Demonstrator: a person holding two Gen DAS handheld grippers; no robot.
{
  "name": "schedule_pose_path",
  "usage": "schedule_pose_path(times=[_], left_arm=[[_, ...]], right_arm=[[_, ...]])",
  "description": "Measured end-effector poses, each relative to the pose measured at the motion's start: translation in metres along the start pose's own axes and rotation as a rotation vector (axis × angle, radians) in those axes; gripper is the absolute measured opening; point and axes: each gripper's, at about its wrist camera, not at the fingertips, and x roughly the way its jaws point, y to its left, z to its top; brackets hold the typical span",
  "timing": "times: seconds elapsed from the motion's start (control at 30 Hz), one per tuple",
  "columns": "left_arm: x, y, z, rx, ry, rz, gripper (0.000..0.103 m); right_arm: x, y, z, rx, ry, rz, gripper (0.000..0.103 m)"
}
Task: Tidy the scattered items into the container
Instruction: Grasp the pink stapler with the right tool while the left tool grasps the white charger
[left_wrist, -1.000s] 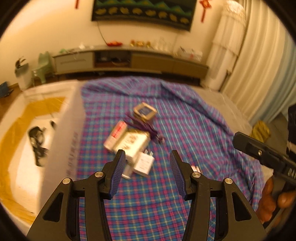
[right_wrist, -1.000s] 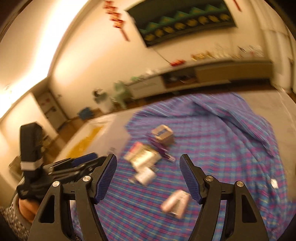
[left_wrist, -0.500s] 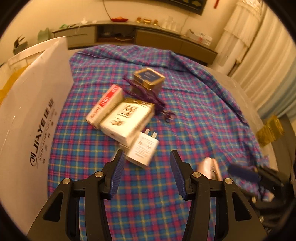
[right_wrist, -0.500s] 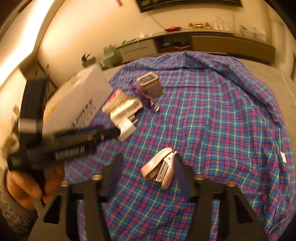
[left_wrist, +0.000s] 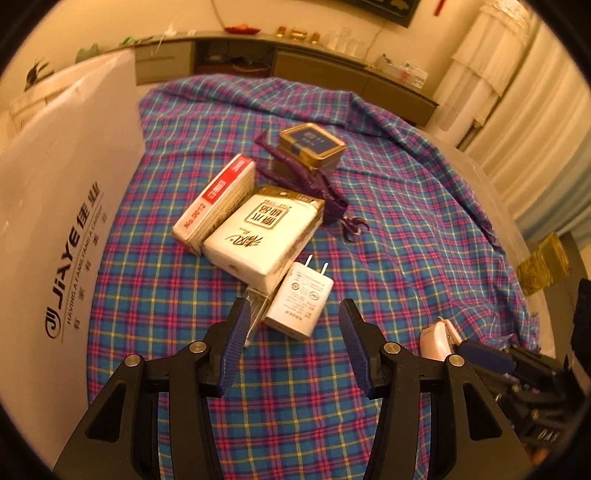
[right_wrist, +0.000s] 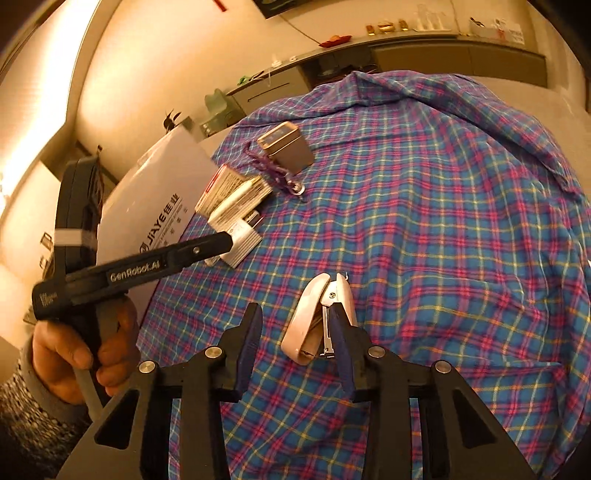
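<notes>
My left gripper (left_wrist: 293, 332) is open just in front of a white plug charger (left_wrist: 301, 301) on the plaid cloth (left_wrist: 406, 236). Behind the charger lie a white packet (left_wrist: 262, 236), a red-and-white box (left_wrist: 216, 205), a purple cord (left_wrist: 310, 184) and a gold tin (left_wrist: 312, 146). My right gripper (right_wrist: 295, 339) is open around a pink stapler (right_wrist: 319, 317), with the right finger against its side. The stapler also shows in the left wrist view (left_wrist: 439, 339). The white container box (left_wrist: 55, 206) stands at the left.
The cloth-covered table falls away at the right edge (left_wrist: 524, 295). A low cabinet (left_wrist: 295, 62) runs along the far wall and curtains (left_wrist: 535, 110) hang at the right. My left gripper also shows in the right wrist view (right_wrist: 231, 242).
Both grippers moved down and forward toward the cloth. The left one closed in on the charger and the right one came around the stapler.
</notes>
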Motion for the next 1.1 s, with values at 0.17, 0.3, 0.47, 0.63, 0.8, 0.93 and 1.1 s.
schedule_pose_path(times=[0.17, 0.3, 0.47, 0.63, 0.8, 0.93, 1.1], left_arm=[[-0.008, -0.007, -0.001, 0.041, -0.04, -0.011, 0.053], [-0.006, -0.006, 0.0, 0.032, -0.035, -0.036, 0.053], [0.0, -0.01, -0.002, 0.034, -0.019, -0.055, 0.053], [0.002, -0.015, -0.004, 0.073, -0.041, -0.035, 0.053], [0.006, -0.015, -0.002, 0.082, -0.063, -0.028, 0.054], [0.023, -0.008, 0.0, 0.036, 0.039, -0.141, 0.059], [0.02, -0.007, 0.003, 0.085, -0.009, -0.06, 0.059]], right_arm=[[-0.006, -0.019, 0.0, 0.079, -0.022, 0.013, 0.038], [-0.004, -0.061, -0.005, 0.28, -0.004, 0.049, 0.037], [-0.011, -0.078, -0.008, 0.351, -0.024, 0.06, 0.037], [-0.012, -0.064, -0.005, 0.272, -0.026, 0.013, 0.048], [-0.014, -0.045, -0.001, 0.148, -0.034, -0.067, 0.053], [-0.014, -0.034, -0.002, 0.083, -0.037, -0.096, 0.054], [-0.013, -0.032, -0.001, 0.085, -0.034, -0.089, 0.054]])
